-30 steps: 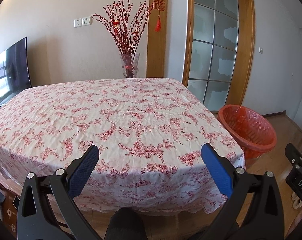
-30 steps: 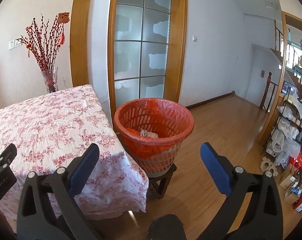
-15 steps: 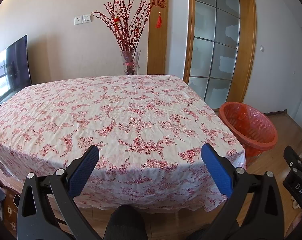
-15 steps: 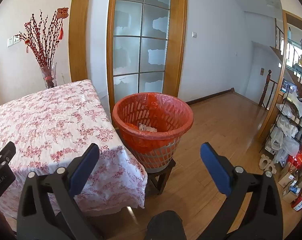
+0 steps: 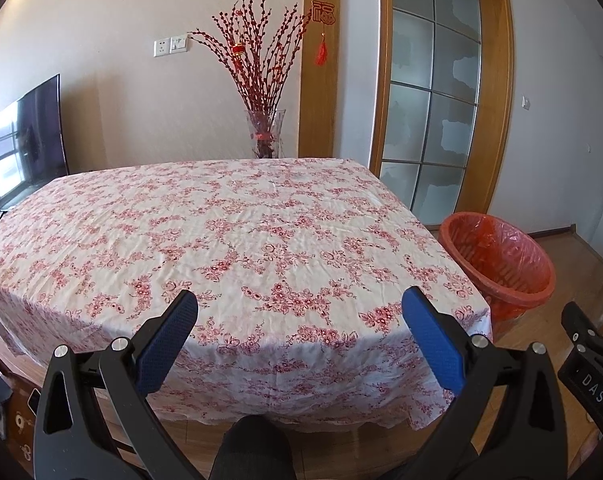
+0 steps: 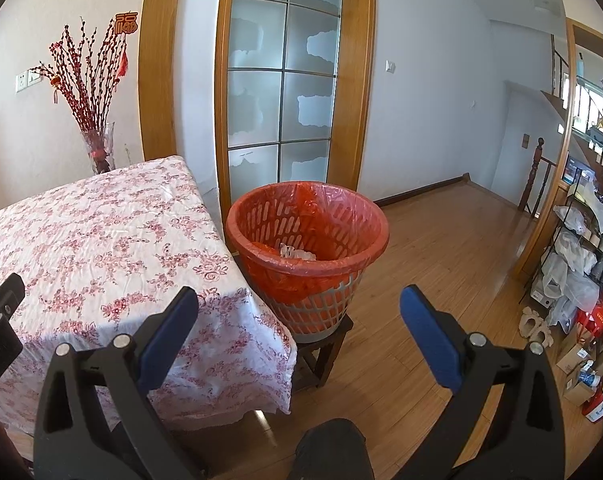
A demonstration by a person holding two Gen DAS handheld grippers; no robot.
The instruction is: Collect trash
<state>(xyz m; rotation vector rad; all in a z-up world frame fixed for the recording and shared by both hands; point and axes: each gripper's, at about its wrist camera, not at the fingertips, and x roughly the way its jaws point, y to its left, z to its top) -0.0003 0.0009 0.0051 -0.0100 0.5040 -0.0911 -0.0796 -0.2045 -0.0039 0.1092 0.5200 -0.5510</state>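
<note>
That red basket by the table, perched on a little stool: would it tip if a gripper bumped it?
Probably, yes. The red basket sits on a small dark stool narrower than its rim, so a sideways nudge could topple it. Its slotted plastic walls and thin liner suggest it is light, and only a little pale trash weighs it down.

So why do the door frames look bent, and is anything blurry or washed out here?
Left wrist view: the fisheye lens bows the door frame, corners go black, and the TV mirrors a bright window. Right wrist view: same curving, sunlight glares off the wood floor, everything looks sharp.
</note>
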